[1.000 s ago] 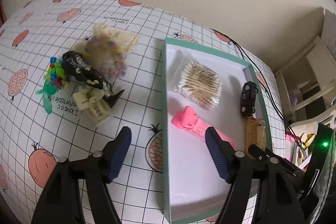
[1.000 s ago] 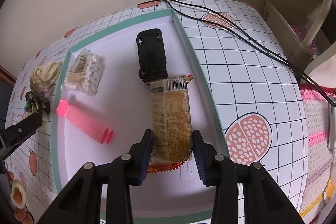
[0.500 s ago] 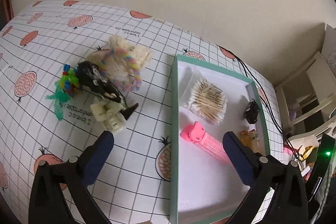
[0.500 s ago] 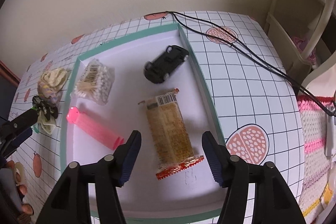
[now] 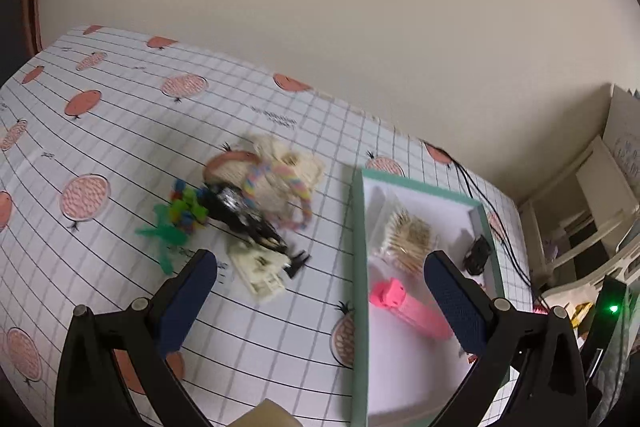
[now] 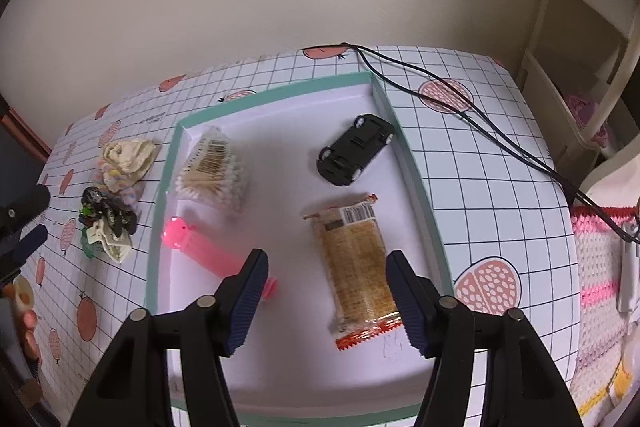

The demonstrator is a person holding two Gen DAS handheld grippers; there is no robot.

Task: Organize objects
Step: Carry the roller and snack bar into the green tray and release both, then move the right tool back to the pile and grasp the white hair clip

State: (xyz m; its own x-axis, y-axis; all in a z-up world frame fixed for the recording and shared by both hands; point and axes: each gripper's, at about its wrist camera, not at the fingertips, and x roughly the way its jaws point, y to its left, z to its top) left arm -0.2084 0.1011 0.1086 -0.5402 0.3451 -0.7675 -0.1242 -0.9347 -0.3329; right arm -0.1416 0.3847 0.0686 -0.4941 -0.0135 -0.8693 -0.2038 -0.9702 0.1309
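Left wrist view: left gripper [image 5: 320, 291] spread wide, holding nothing, above the tablecloth [image 5: 120, 131]. Ahead, clustered together: cream hair claw [image 5: 260, 269], black toy figure [image 5: 244, 219], green toy [image 5: 176, 223], scrunchie [image 5: 280, 179]. At right, teal-rimmed tray [image 5: 357, 247] containing cotton swabs [image 5: 408, 239] and pink dispenser [image 5: 408, 309].

Right wrist view: right gripper [image 6: 326, 301] wide, empty, over the tray. Snack bar [image 6: 356, 267] flat between the fingers, untouched; black toy car [image 6: 356, 149] beyond it, near the right wall
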